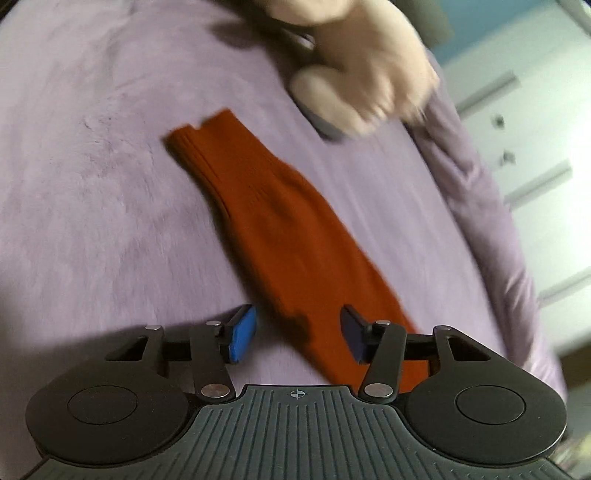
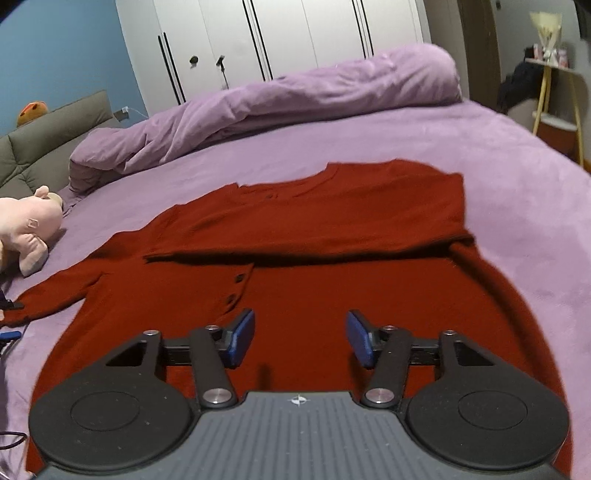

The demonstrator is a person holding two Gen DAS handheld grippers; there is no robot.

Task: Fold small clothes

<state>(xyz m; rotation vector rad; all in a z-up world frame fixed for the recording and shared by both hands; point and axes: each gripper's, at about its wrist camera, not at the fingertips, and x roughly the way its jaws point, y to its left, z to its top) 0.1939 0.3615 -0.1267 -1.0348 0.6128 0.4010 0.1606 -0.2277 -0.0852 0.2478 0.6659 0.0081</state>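
A dark red cardigan (image 2: 314,280) lies flat on the purple bed (image 2: 517,184), buttons up. One sleeve (image 2: 314,218) is folded across its chest; the other sleeve (image 2: 62,291) stretches out to the left. My right gripper (image 2: 301,339) hovers open over the cardigan's lower part, with nothing between its blue pads. In the left wrist view that outstretched sleeve (image 1: 280,221) runs diagonally across the bed (image 1: 92,166), cuff toward the upper left. My left gripper (image 1: 298,336) is open just above the sleeve's near end, and the pads do not press on it.
A pale plush toy (image 2: 26,229) lies at the bed's left side, blurred close to the cuff (image 1: 369,66). A rolled purple duvet (image 2: 277,99) runs along the far side. Behind stand white wardrobes (image 2: 295,29), a grey headboard (image 2: 37,140) and a small side table (image 2: 554,92).
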